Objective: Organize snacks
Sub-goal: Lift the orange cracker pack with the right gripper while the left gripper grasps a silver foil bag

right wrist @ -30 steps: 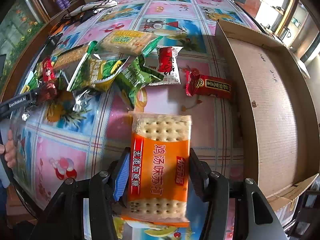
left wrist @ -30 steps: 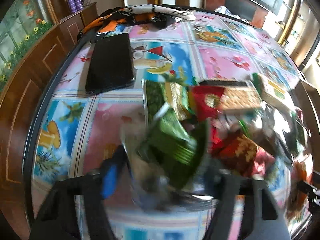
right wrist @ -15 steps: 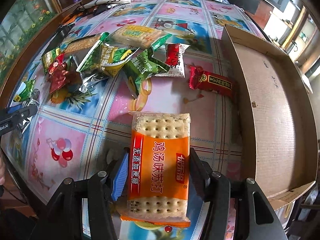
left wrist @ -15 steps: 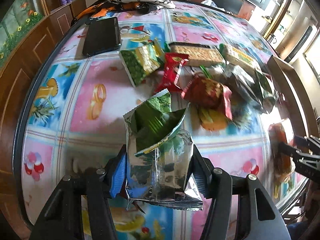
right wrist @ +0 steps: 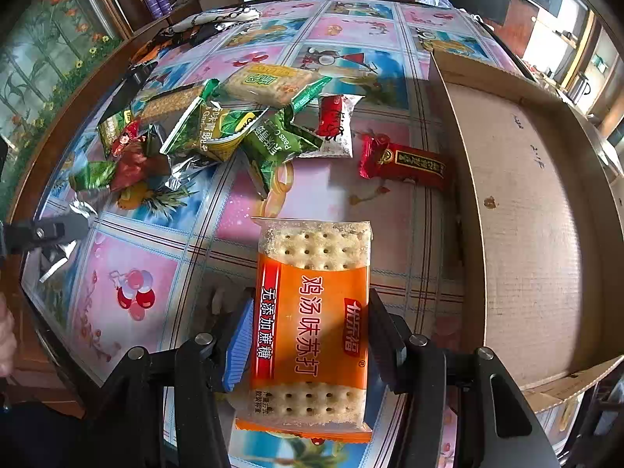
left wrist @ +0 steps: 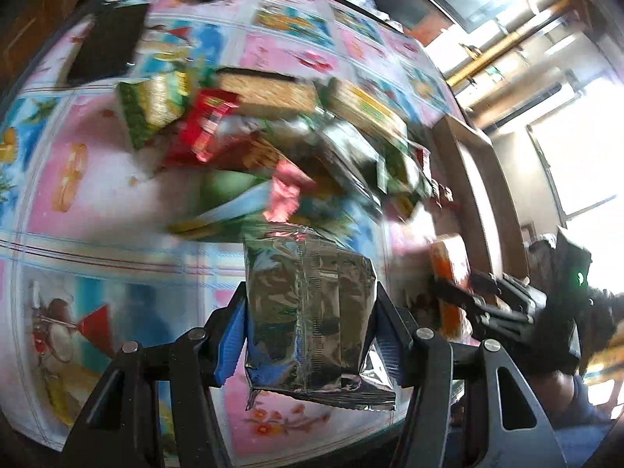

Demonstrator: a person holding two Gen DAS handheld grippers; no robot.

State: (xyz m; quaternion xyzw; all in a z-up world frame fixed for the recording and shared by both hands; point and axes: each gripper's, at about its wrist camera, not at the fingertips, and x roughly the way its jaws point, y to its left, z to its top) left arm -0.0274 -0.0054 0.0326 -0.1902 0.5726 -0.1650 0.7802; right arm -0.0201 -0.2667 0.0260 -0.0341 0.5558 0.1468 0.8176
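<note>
Sunlit and cluttered, the room held a round surface point(right wrist: 390, 78) under a cartoon-print cloth, with a wooden cabinet at the far left.

Nearest, the right tool point(right wrist: 308, 335) was clamped on an orange cracker pack point(right wrist: 312, 319), pads pressing its long sides and the jaws closing a little. The pack was clear at both ends, showing pale dotted crackers, with red and white print across the orange band. It hung above the near part of the surface, just left of the box point(right wrist: 546, 234). The left tool point(left wrist: 310, 323) was clamped on a silver foil pouch point(left wrist: 308, 312), back seam facing the camera, crinkled and puffed, also over the near edge.

Farther out lay a loose pile point(right wrist: 202, 132) of green, red and foil packets, a red candy bar point(right wrist: 405, 163) beside the box wall, and a black slab, perhaps a phone point(left wrist: 109, 45), at the far left. The box, shallow brown cardboard, looked empty in the part that showed.

Risks, as I judged them: the crackers could crack if the squeeze tightened further; the slick pouch could slide out, since its foil gave little purchase; and with both tools near each other and likely bound for the same box, they could collide, or a pack could catch the box's raised wall and drop outside.
</note>
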